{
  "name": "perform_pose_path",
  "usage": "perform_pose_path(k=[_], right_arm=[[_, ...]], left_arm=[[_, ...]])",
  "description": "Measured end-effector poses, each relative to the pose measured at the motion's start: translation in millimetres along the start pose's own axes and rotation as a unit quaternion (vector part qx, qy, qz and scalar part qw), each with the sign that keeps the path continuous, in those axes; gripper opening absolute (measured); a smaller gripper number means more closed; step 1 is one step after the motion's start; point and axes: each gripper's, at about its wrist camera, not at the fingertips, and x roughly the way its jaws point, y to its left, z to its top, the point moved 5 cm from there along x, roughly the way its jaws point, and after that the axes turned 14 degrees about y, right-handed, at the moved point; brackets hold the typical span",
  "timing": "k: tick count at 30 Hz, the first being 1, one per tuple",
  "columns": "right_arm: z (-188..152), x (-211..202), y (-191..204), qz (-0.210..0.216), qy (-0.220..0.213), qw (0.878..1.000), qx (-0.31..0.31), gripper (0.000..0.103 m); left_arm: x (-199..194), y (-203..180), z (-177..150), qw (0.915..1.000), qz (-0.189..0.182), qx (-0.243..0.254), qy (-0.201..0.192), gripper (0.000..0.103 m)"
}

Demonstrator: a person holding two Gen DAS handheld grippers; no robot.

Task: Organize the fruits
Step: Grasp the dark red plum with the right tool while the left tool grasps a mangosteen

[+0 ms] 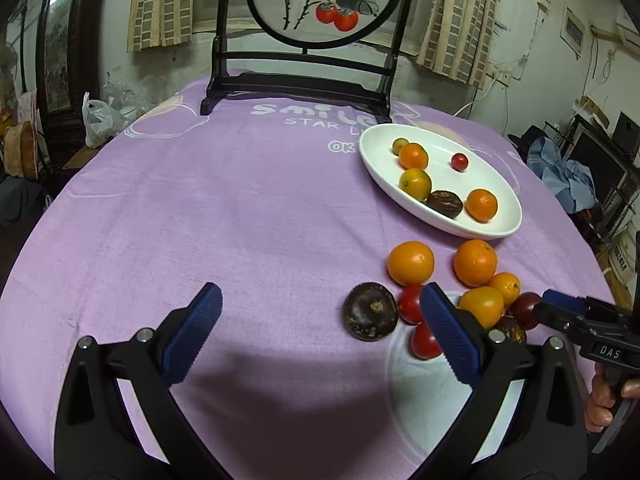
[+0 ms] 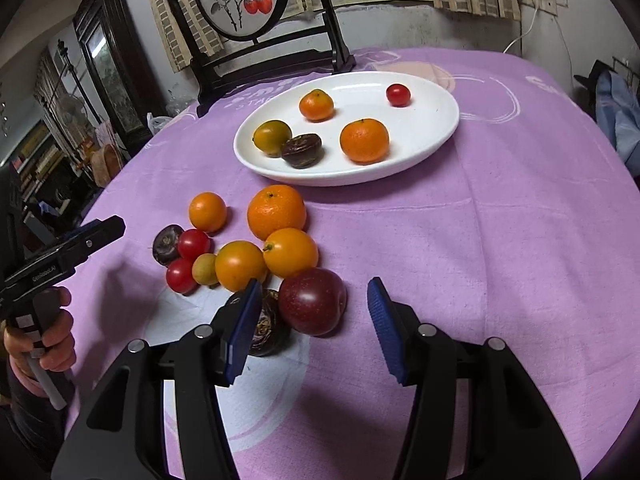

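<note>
A white oval plate (image 1: 496,184) (image 2: 436,136) holds several small fruits: oranges, a cherry tomato and a dark wrinkled fruit. A loose cluster lies on the purple cloth in front of it: oranges (image 1: 410,262) (image 2: 276,212), cherry tomatoes (image 2: 193,243), dark brown fruits (image 1: 371,311) and a dark red plum (image 2: 313,301). My left gripper (image 1: 320,334) is open and empty, its right finger beside the cluster. My right gripper (image 2: 314,326) is open, the plum sitting just ahead between its fingers, not clamped.
A dark wooden stand with a round painted screen (image 1: 320,0) stands at the table's far edge. The round table is covered by the purple cloth (image 1: 200,208). A white plastic bag (image 1: 96,120) and room clutter lie beyond the table's left side.
</note>
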Motion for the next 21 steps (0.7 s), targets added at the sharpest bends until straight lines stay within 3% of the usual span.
perform_pose_path(k=[4, 21], right_arm=[[-0.4, 4.2, -1.1, 0.002, 0.008, 1.0, 0.0, 0.055], [-1.4, 13.4, -1.7, 0.008, 0.007, 1.0, 0.0, 0.05]], left_arm=[[-0.4, -2.5, -0.1, 0.9999, 0.011, 0.009, -0.004, 0.101], [-7.3, -1.2, -1.5, 1.0, -0.001, 0.003, -0.008, 0.101]])
